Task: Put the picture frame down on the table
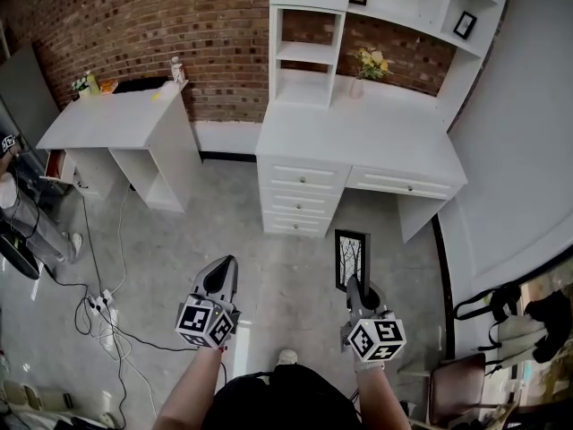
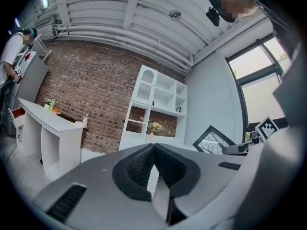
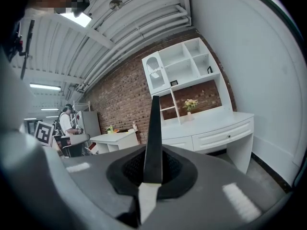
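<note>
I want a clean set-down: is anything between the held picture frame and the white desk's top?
Nothing visible. The right gripper holds the picture frame above the floor in front of the desk; only a flower vase stands near its back edge.

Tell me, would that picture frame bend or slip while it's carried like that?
Probably stiff: the picture frame stands straight and upright in the right gripper, with no visible sag. Seen edge-on in the right gripper view it looks thin, so likely light. Gripped only at its lower edge, it could perhaps pivot or slip, and any glass front would be fragile.
</note>
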{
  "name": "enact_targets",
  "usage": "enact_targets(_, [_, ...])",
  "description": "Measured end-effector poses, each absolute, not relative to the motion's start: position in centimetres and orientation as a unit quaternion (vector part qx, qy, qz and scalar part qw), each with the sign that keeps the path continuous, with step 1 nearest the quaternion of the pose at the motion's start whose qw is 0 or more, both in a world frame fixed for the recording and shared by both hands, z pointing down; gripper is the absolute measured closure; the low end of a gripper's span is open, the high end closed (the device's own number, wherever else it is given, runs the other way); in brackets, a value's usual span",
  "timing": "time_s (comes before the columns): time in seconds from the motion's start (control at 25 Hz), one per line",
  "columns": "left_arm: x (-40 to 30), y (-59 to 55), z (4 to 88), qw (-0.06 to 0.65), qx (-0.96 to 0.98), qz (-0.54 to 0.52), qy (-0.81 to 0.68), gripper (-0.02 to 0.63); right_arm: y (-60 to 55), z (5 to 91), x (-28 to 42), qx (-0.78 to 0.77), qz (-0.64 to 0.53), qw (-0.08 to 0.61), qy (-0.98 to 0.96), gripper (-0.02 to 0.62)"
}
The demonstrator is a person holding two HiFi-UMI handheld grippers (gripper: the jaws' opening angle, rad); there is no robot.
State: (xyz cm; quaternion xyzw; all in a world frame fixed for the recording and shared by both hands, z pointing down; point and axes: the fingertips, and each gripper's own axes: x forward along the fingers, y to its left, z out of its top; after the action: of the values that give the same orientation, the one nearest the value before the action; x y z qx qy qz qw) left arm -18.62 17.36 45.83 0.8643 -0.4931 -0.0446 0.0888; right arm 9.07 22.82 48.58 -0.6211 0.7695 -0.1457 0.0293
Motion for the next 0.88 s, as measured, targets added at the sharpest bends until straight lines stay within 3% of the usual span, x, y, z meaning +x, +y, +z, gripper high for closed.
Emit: enact_targets(0.88, [-15.0, 12.6, 45.8, 0.084, 0.863, -0.038, -0.497, 0.607, 18.0, 49.5, 13.1, -0.619, -0.159, 0.044, 0.768, 0.577])
